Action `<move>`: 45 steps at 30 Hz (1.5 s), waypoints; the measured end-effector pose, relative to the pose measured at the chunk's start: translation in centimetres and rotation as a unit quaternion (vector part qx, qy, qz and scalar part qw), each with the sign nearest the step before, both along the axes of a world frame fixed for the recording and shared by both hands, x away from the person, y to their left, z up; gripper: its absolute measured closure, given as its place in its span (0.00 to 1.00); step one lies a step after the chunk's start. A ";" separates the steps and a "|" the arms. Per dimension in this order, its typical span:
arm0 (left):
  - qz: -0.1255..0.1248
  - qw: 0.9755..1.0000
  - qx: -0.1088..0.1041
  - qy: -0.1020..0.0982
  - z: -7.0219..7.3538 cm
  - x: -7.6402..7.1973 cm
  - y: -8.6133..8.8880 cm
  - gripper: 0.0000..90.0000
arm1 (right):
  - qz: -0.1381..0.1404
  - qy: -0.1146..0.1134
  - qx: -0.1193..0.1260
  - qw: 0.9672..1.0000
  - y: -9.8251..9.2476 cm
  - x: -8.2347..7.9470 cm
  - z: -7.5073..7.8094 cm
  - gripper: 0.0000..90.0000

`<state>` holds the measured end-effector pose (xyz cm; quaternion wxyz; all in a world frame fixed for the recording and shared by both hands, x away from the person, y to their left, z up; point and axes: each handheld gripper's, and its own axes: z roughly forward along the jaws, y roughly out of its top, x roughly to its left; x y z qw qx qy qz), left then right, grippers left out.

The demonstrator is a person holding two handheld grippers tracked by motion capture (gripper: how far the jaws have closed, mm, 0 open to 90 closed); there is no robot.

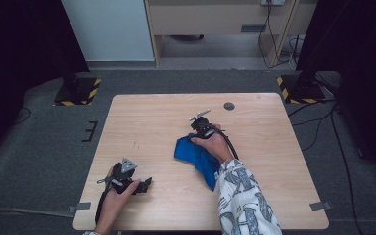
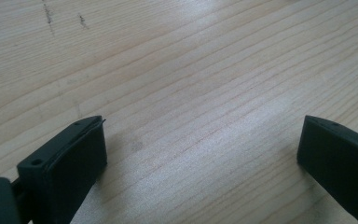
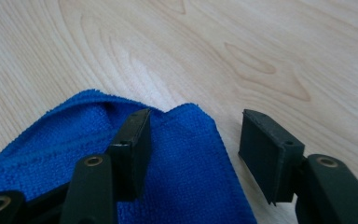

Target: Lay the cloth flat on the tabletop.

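Under the hand-held gripper [image 3: 193, 140]: blue cloth [image 3: 186, 172].

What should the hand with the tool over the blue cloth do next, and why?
Probably close the right tool on the blue cloth's corner. Its jaws stand open, with the cloth's edge lying between them on the wooden table, and neither pad is pressing on it yet. The left tool rests apart, also open.

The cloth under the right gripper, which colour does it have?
The cloth is plain bright blue, seen best in the right gripper view.
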<state>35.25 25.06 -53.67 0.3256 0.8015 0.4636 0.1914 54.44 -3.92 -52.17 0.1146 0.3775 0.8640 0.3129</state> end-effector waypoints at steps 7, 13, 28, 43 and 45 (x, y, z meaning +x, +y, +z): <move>0.000 1.000 0.000 0.000 0.0 0.0 0.0 0.01 | 0.018 -0.001 0.006 1.000 0.2 -0.2 0.1 0.78; 0.000 1.000 0.000 0.000 0.0 0.0 0.0 0.01 | 0.033 -0.011 0.008 0.999 0.4 -0.6 0.3 0.94; 0.002 1.000 -0.002 -0.002 0.0 -0.1 0.1 0.02 | 0.027 -0.050 0.049 0.997 -1.9 -2.5 3.6 0.97; 0.011 0.999 -0.024 -0.026 1.1 0.2 0.1 0.13 | 0.011 -0.091 0.092 0.992 -7.0 -6.0 8.3 0.97; 0.010 0.999 -0.023 -0.032 1.5 0.4 0.1 0.15 | 0.007 -0.095 0.096 0.991 -7.8 -6.4 8.6 0.97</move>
